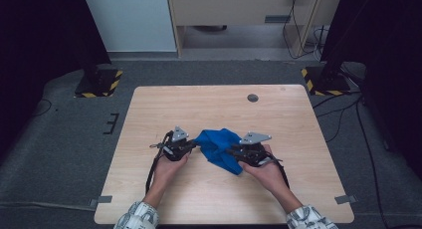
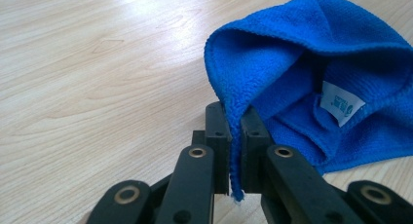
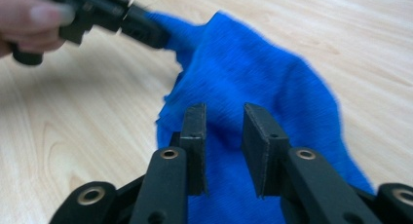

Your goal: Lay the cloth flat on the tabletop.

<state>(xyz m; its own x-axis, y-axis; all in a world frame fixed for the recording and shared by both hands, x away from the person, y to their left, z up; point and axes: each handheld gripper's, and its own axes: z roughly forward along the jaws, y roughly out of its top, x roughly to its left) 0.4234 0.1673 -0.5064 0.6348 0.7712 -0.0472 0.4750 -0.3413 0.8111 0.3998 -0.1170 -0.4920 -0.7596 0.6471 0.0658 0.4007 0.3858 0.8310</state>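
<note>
A crumpled blue microfibre cloth (image 1: 219,147) lies mid-table between my two grippers. My left gripper (image 1: 193,146) is shut on the cloth's hemmed edge (image 2: 234,136), lifting it so the cloth forms a hood; a white label (image 2: 341,103) shows inside. My right gripper (image 1: 234,152) stands open at the cloth's right side, its jaws apart just above the blue fabric (image 3: 243,83) with nothing pinched between them. In the right gripper view the left gripper (image 3: 146,31) and a fingertip (image 3: 34,14) appear at the upper left, pulling the cloth's corner.
The light wooden table (image 1: 164,109) has a round cable hole (image 1: 253,97) at the back right. Beyond the table's far edge, stand bases with yellow-black tape (image 1: 99,83) sit on the grey floor.
</note>
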